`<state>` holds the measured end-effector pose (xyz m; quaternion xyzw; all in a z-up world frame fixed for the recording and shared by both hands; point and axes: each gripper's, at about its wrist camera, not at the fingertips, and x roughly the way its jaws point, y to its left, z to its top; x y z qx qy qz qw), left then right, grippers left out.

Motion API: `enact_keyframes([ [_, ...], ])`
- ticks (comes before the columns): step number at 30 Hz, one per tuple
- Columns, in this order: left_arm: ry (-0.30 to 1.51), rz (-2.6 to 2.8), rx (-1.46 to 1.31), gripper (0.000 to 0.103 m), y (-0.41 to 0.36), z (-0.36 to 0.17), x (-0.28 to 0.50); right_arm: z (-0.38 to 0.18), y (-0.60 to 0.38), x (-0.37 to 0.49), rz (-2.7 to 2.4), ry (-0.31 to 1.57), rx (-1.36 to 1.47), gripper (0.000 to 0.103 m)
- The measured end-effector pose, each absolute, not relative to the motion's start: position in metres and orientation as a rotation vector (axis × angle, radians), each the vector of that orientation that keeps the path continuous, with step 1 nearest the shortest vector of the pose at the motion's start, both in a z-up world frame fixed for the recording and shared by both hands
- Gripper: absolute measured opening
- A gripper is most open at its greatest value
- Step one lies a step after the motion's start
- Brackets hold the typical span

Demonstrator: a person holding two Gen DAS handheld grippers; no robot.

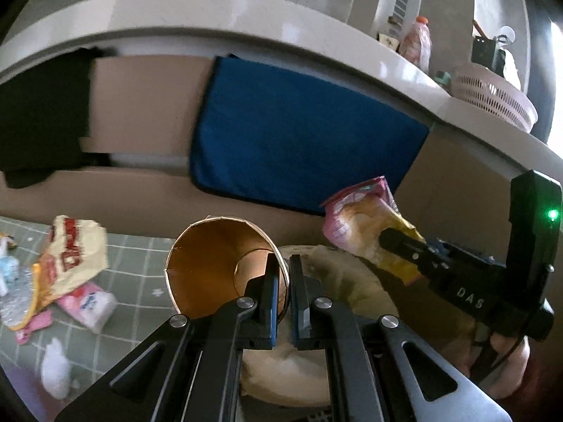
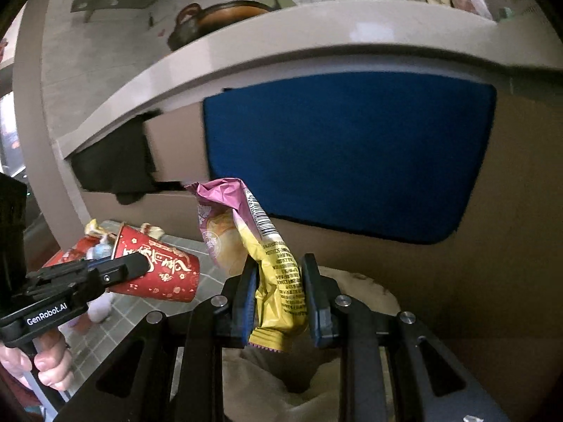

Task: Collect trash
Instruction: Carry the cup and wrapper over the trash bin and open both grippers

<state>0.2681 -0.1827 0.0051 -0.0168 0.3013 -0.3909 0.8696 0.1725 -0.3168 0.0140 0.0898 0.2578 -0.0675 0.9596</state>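
Observation:
My left gripper (image 1: 284,274) is shut on the rim of a red paper cup (image 1: 218,267), whose gold inside faces the left wrist camera; its red outside shows in the right wrist view (image 2: 158,270). My right gripper (image 2: 278,277) is shut on a pink and yellow snack wrapper (image 2: 278,274), also seen in the left wrist view (image 1: 362,225). Both are held above a beige trash bag (image 1: 337,270), whose open mouth lies below the right gripper (image 2: 278,376).
More trash lies on the green tiled floor at the left: a yellow-red snack bag (image 1: 70,253), a pink-white packet (image 1: 88,302) and a white wad (image 1: 54,365). A blue cloth (image 1: 299,130) hangs on the counter front. A pink basket (image 1: 492,95) sits on the counter.

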Motion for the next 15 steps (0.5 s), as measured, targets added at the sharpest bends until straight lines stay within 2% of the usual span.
enact_keyframes([
  [5, 0.712, -0.867, -0.048, 0.005, -0.201, -0.012, 0.281, -0.001, -0.333, 0.173, -0.158, 0.549, 0.202, 0.023],
  [6, 0.735, -0.885, -0.048, 0.009, -0.203, -0.015, 0.283, -0.005, -0.336, 0.172, -0.159, 0.548, 0.217, 0.024],
  [7, 0.762, -0.909, -0.056, 0.015, -0.206, -0.02, 0.287, -0.007, -0.339, 0.172, -0.163, 0.543, 0.229, 0.026],
  [8, 0.8, -0.958, -0.08, 0.033, -0.21, -0.026, 0.292, -0.011, -0.343, 0.172, -0.173, 0.54, 0.244, 0.027],
  [9, 0.824, -0.976, -0.105, 0.047, -0.211, -0.032, 0.296, -0.013, -0.346, 0.173, -0.178, 0.546, 0.255, 0.028],
  [11, 0.865, -0.971, -0.172, 0.048, -0.209, -0.041, 0.303, -0.026, -0.357, 0.178, -0.174, 0.573, 0.308, 0.038],
  [15, 0.865, -0.907, -0.143, 0.048, -0.198, -0.045, 0.306, -0.044, -0.361, 0.175, -0.189, 0.613, 0.321, 0.041],
])
